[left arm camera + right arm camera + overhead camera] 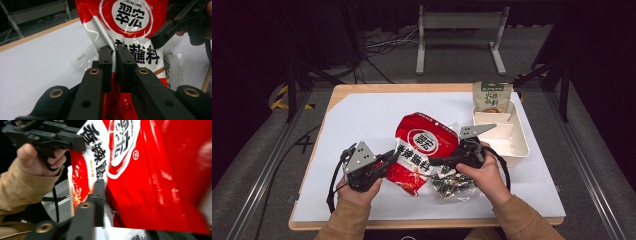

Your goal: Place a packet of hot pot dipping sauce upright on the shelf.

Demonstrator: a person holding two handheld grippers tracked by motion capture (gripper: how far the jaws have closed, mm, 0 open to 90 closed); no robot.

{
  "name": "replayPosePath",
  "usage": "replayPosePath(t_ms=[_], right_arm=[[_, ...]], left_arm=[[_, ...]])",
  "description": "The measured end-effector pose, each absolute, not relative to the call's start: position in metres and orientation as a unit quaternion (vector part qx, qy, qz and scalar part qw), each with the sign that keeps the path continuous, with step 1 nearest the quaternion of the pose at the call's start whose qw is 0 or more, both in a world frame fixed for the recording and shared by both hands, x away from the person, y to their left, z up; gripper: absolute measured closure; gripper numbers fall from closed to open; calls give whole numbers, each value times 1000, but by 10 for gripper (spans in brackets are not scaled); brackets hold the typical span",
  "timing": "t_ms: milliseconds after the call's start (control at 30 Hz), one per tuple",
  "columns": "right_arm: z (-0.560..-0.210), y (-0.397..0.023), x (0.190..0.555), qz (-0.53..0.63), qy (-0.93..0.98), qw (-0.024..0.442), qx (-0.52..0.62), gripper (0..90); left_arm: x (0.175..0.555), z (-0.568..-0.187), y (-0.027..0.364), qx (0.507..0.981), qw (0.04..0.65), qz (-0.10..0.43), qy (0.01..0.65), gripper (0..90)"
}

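Dark room all around, with a white sheet laid over a wooden surface [362, 90]. Taking the red bag [424, 150] as the reference point: behind it and off to its right sits a cream tray [522, 145] with several compartments. A green-and-beige packet [492, 96] stands in the tray's far compartment, leaning on the back wall; the near compartments look bare as far as I can see. Just in front of the bag on the right lies a clear pouch [452, 184] of small dark wrapped bits, touching the right hand.

The bag itself is glossy red plastic with a white round logo [130, 15] and big black characters across a white band; it's crinkly and catching glare. It's lifted between both grippers, over the middle of the sheet.

Left gripper [115, 50] is pressed together, pinching a fold of the bag's film on the bag's left side, and the film runs right between the pads. Right gripper [434, 161] is at the bag's right edge; one black finger [99, 195] lies against the bag there, but the other one is hidden behind the red film, so I can't tell whether it's actually clamped.
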State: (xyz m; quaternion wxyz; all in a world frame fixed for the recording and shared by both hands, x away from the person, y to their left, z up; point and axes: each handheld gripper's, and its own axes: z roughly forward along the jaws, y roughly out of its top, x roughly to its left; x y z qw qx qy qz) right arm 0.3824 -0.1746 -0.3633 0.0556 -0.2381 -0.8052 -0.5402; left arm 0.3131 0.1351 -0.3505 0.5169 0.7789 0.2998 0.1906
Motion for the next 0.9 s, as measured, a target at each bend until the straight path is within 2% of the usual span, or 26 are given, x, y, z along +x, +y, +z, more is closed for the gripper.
replayPosePath(t_ms=[33,67,167,733,800,900], right_arm=[[-363,-175,382,-540,-805,56,-238,754],[-361,-177,382,-547,-803,53,-232,865],[-360,-177,382,-550,-802,51,-227,884],[-341,-177,375,-547,-818,26,-177,893],[-339,-178,374,-542,-822,20,-173,893],[-330,-179,371,-525,-836,-14,-158,893]], left_arm=[[313,-350,135,779,517,191,300,832],[313,-350,135,780,516,191,299,832],[313,-351,134,780,515,189,301,832],[319,-354,140,777,522,173,307,812],[320,-354,141,774,526,171,308,789],[320,-354,145,770,531,170,310,761]])
